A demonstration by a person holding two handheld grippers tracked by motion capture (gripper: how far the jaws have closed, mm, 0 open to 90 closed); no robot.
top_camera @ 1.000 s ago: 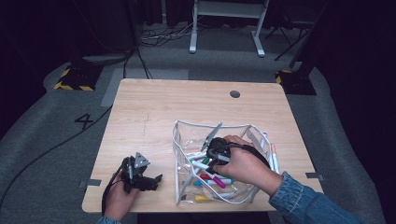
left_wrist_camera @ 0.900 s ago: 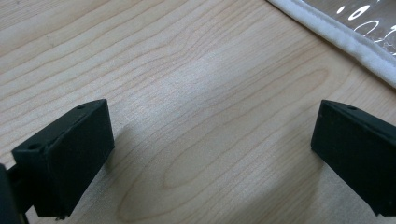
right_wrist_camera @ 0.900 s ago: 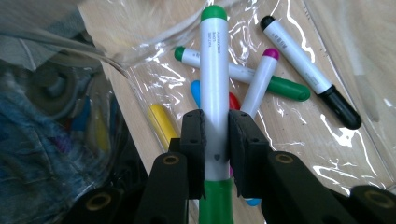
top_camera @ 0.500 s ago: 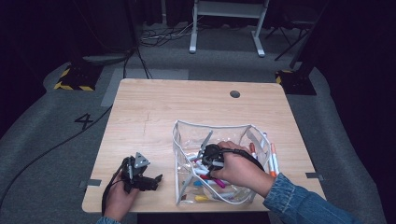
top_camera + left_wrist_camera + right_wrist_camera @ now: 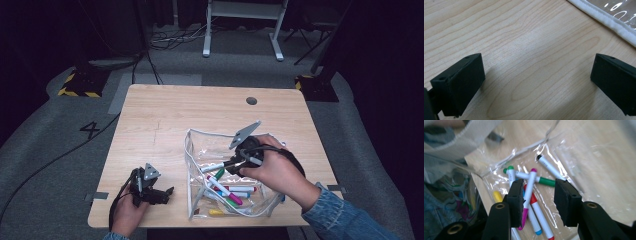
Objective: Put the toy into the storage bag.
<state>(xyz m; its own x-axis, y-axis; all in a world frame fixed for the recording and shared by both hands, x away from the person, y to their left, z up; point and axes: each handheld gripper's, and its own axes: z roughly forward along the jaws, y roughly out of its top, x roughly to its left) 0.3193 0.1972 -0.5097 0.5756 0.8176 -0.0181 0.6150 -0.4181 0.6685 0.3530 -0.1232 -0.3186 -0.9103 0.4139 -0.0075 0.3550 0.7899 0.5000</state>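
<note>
High view overhead; gripper views close, sharing pouch [image 5: 225, 175].

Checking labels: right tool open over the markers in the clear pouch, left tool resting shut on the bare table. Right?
One slip: the left tool is not shut. The left gripper view shows its jaws wide apart over bare table, nothing between them. The rest holds: the right tool stands open, its jaws having just been opening, above the markers in the clear pouch.

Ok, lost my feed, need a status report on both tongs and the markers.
Left tongs open, resting on the table. Right tongs just opening above the clear pouch, nothing gripped. Markers loose inside. Nothing in the way.
</note>
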